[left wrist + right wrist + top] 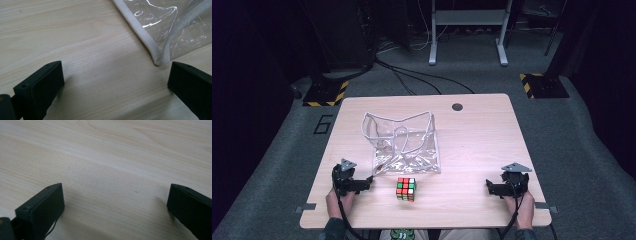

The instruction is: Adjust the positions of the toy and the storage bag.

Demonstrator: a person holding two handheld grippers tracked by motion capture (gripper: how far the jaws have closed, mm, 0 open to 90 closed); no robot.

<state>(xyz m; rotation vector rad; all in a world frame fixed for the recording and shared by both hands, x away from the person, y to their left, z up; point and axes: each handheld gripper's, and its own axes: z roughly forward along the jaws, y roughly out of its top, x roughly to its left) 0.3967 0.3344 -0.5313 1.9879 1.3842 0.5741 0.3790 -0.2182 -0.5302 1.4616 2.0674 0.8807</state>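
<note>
High view: the clear pouch [404, 145] lies mid-bench [482, 145]; the cube [406, 189] sits just beside its near edge. Left claw [368, 181] and right claw [488, 186] flank the cube, jaws apart, empty.

Left gripper view: the pouch's piped corner [156, 58] lies ahead, near the right-hand jaw; judged soft, slippery, best pinched at the piping.

Right gripper view: bare bench [112, 162] between the spread jaws.

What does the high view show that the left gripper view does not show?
High view: the colourful puzzle cube, the right gripper, the whole clear bag and the floor.
Left gripper view: close up, the bag's white-trimmed corner just beyond the left gripper, jaws open.
Both: the wooden table and the bag.
</note>
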